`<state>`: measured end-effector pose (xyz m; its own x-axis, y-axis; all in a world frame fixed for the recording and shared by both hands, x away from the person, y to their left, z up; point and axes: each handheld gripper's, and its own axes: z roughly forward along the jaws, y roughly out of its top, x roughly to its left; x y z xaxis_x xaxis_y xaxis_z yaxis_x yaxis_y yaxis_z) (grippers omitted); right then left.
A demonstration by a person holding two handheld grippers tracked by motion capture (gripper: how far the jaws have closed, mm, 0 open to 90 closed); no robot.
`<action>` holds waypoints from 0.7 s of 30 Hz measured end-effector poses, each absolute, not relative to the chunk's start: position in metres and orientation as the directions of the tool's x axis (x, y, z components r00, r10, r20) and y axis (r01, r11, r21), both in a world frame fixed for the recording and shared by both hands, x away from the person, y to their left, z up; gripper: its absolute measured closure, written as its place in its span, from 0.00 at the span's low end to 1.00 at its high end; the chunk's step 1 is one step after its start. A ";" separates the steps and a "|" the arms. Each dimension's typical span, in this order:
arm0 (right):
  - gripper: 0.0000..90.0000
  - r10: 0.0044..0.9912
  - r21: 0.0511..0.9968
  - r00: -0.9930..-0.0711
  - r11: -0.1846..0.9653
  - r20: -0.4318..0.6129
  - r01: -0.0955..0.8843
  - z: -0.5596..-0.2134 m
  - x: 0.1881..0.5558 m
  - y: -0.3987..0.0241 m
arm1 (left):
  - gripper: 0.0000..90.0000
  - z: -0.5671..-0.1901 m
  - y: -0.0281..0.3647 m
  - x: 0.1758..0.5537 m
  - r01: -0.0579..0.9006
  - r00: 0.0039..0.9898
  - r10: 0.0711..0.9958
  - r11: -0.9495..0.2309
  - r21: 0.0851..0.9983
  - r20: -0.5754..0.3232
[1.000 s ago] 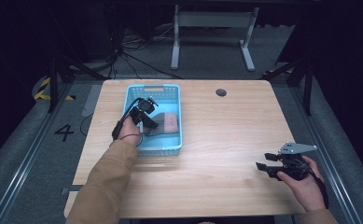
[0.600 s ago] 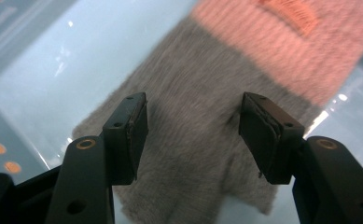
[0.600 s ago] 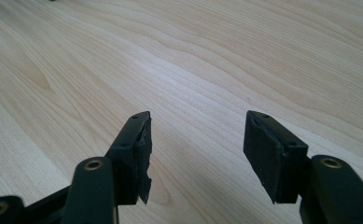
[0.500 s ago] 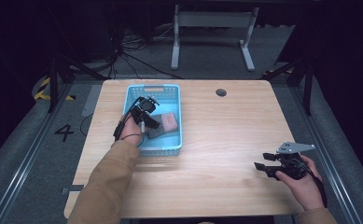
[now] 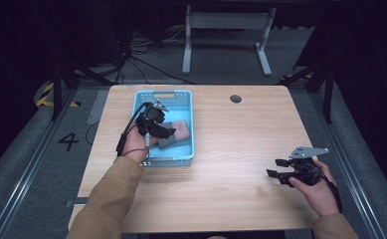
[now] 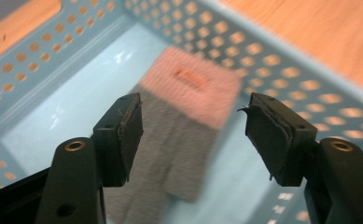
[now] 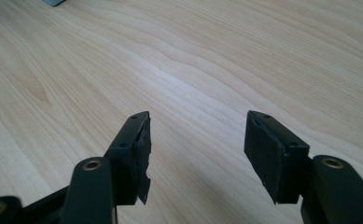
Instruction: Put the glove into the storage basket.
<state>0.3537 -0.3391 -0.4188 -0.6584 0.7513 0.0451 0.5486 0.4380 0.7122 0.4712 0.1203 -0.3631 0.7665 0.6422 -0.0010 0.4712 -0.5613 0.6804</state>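
Left gripper (image 6: 191, 126) is inside the blue basket (image 5: 185, 144), jaws wide apart and holding nothing. A grey-and-pink sponge (image 6: 184, 116) lies on the basket floor, beyond and between the pads; the frame is blurred, contact cannot be judged. Right gripper (image 7: 195, 149) hovers over bare table (image 7: 193, 60), jaws wide, empty.

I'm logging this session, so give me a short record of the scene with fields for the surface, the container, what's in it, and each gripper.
surface: wooden table
container: light blue perforated basket, on the table's left part
contents: pink and grey folded cloth, lying on the basket floor
left gripper: open, above the cloth inside the basket, jaws apart on either side of it
right gripper: open, holding nothing, above bare table near the right edge
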 end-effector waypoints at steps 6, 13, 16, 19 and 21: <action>0.47 0.731 0.705 -0.681 0.457 0.050 0.542 -0.421 0.366 -0.328 | 0.41 -0.346 0.119 0.437 0.418 0.815 0.578 -0.546 0.726 -0.035; 0.46 0.721 0.702 -0.691 0.465 0.055 0.540 -0.424 0.374 -0.323 | 0.43 -0.340 0.115 0.398 0.358 0.863 0.504 -0.552 0.753 -0.041; 0.46 0.720 0.699 -0.692 0.465 0.058 0.543 -0.426 0.376 -0.323 | 0.42 -0.342 0.116 0.384 0.344 0.874 0.483 -0.543 0.766 -0.050; 0.45 0.718 0.695 -0.693 0.468 0.061 0.546 -0.428 0.377 -0.323 | 0.42 -0.349 0.116 0.372 0.342 0.878 0.475 -0.535 0.772 -0.060; 0.45 0.719 0.695 -0.693 0.467 0.061 0.546 -0.429 0.377 -0.324 | 0.42 -0.355 0.115 0.366 0.339 0.882 0.468 -0.536 0.773 -0.062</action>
